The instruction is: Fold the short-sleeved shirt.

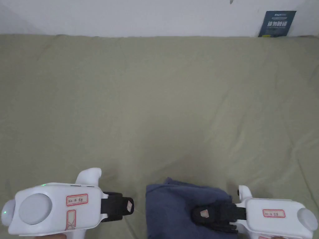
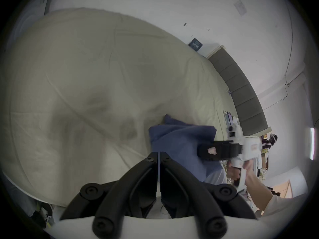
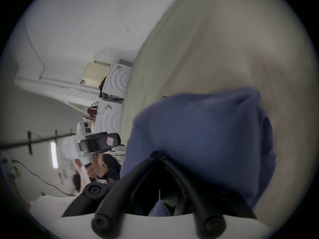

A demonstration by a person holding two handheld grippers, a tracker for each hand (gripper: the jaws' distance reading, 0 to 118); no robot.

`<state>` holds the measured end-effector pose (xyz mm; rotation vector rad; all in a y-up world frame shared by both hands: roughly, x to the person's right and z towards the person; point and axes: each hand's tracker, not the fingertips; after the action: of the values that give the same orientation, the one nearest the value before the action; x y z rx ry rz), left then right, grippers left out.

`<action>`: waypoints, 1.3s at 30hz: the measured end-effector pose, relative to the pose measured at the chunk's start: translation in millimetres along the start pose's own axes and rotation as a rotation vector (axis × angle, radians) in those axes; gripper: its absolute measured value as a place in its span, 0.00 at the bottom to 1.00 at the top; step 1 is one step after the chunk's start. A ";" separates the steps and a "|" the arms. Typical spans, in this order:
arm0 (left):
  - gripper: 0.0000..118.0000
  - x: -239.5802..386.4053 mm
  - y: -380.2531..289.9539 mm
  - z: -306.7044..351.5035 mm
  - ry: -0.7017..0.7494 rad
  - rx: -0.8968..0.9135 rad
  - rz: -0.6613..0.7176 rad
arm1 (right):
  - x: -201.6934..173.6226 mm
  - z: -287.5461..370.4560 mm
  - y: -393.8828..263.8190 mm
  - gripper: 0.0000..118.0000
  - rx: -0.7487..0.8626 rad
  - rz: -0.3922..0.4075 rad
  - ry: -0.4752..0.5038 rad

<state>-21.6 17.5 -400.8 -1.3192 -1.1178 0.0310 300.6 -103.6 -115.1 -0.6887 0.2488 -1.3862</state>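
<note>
At the head view's bottom centre, the right gripper [image 1: 204, 214] is pinching the bunched blue shirt [image 1: 174, 205] on the bed [image 1: 155, 109], while the left gripper [image 1: 129, 206], jaws together and empty, is hovering just left of it.

A bed [image 1: 155, 93] covered by a pale olive-green sheet [image 1: 93, 124] was seen across the head view, its far edge set against a white wall. The sheet was marked by shallow creases and soft dents (most plainly in the left gripper view). On it, near the front edge, a blue short-sleeved shirt [image 1: 174, 208] was laid, bunched into a compact, partly folded heap with one corner raised toward the middle of the bed. At the far right corner a dark card [image 1: 277, 24] was propped up, where the bed met the wall. The rest of the sheet was left bare.
</note>
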 end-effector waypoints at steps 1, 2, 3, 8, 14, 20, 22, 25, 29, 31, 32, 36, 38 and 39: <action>0.01 -4.0 -0.7 -4.5 -0.040 -0.030 0.037 | 2.9 4.3 0.1 0.00 0.029 -0.031 0.063; 0.01 -8.5 -1.0 -7.8 -0.082 -0.039 0.053 | -1.1 5.8 -0.4 0.00 0.040 -0.015 0.052; 0.05 -11.8 -0.4 -12.0 -0.143 -0.047 0.090 | -4.2 4.7 -1.1 0.00 0.029 0.009 0.027; 1.00 -14.6 -0.6 -42.0 -0.394 -0.094 0.129 | -10.9 1.6 -5.6 0.00 0.015 0.022 0.015; 1.00 -1.2 -2.2 -105.9 -0.476 -0.177 0.151 | -7.7 2.9 -5.3 0.00 0.020 -0.001 0.034; 0.67 -14.6 4.7 -113.3 -0.553 -0.094 0.103 | -5.8 3.2 -4.7 0.00 0.025 -0.027 0.049; 0.24 -31.4 5.0 -115.8 -0.421 -0.077 0.083 | -5.5 3.9 -4.8 0.00 0.031 -0.028 0.053; 0.23 -35.3 6.8 -116.8 -0.559 -0.146 0.140 | -5.9 2.3 -3.2 0.00 0.025 -0.017 0.042; 0.23 -49.1 13.0 -113.5 -0.477 -0.145 0.111 | -19.5 4.9 -5.5 0.00 0.037 0.004 -0.024; 0.23 -44.4 10.0 -102.4 -0.500 -0.126 0.133 | -34.3 8.9 -9.1 0.00 0.046 0.048 -0.076; 0.23 -43.4 8.4 -93.8 -0.504 -0.120 0.140 | -46.7 11.2 -13.1 0.00 0.058 0.078 -0.095; 0.23 -80.1 20.3 -32.4 -0.466 -0.053 0.138 | -85.2 19.8 -23.6 0.00 0.103 0.186 -0.141; 0.23 -112.2 29.3 12.8 -0.375 -0.018 0.128 | -101.2 22.7 -27.0 0.00 0.143 0.210 -0.153; 0.23 -130.7 34.1 40.4 -0.342 -0.004 0.149 | -107.7 23.3 -27.6 0.00 0.159 0.220 -0.152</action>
<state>-96.6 -18.4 -514.7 -1.4327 -1.3028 0.3763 269.8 5.3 -105.5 -0.6121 0.0894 -1.1250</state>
